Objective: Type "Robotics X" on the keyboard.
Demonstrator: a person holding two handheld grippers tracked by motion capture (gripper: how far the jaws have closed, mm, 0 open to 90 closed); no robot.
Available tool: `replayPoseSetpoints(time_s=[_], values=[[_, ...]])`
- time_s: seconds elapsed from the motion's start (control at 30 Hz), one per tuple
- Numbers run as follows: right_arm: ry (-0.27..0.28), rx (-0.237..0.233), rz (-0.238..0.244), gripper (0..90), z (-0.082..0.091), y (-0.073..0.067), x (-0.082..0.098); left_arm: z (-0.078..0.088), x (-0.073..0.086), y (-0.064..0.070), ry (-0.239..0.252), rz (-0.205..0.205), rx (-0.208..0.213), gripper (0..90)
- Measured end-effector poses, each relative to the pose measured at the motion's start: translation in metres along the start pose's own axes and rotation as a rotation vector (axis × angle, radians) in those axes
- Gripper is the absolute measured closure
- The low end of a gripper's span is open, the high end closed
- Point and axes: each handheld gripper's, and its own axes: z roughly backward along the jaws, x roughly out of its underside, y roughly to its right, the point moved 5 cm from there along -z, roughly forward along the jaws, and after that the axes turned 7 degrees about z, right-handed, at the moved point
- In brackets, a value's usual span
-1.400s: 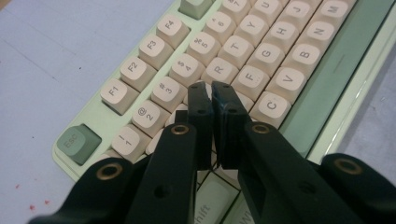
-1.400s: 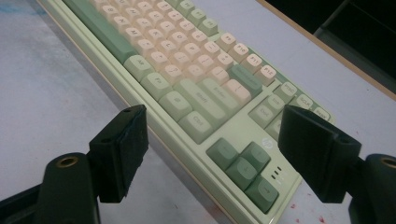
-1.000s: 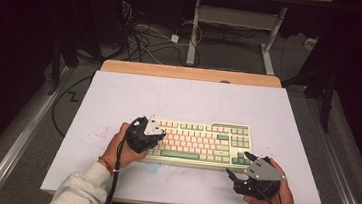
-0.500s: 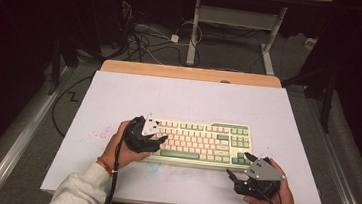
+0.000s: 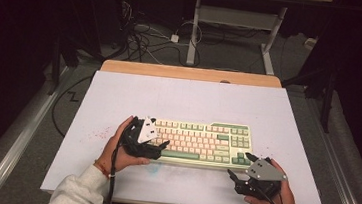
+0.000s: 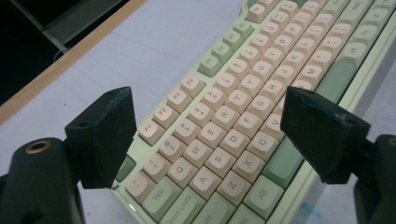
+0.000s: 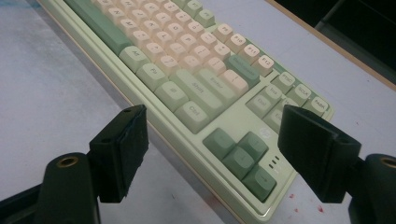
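A pale green keyboard [image 5: 200, 141] with cream and green keys lies flat on the white tabletop [image 5: 189, 100], near its front edge. My left gripper [image 5: 158, 149] is at the keyboard's left end, and its jaws have just been opening. In the left gripper view the left gripper [image 6: 205, 121] stands open above the letter keys of the keyboard [image 6: 233, 116], with nothing pressed between its pads. My right gripper [image 5: 240, 164] hovers just off the keyboard's front right corner. In its own view the right gripper [image 7: 212, 126] is open over the arrow keys of the keyboard [image 7: 187, 56].
A wooden strip [image 5: 192, 73] borders the table's far edge. Beyond it, cables [image 5: 145, 38] and a metal frame's legs [image 5: 194, 33] stand on the dark floor. Red specks [image 5: 96, 135] mark the surface left of the keyboard.
The left gripper's jaws have gone from nearly shut to wide open over the keyboard's left end. Both hands have stayed about where they were.
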Motion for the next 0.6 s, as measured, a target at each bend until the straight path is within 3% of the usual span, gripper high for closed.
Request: replayPoseSetpoints(time_s=[0.37, 0.6], values=[[0.003, 0.002, -0.006, 24.5, 0.001, 0.002, 0.000, 0.012, 0.011, 0.002, 0.000, -0.041, -0.023, 17.0], [0.004, 0.006, -0.012, 24.6, 0.002, 0.003, -0.001, 0.017, 0.019, 0.003, 0.002, -0.044, -0.031, 17.0]])
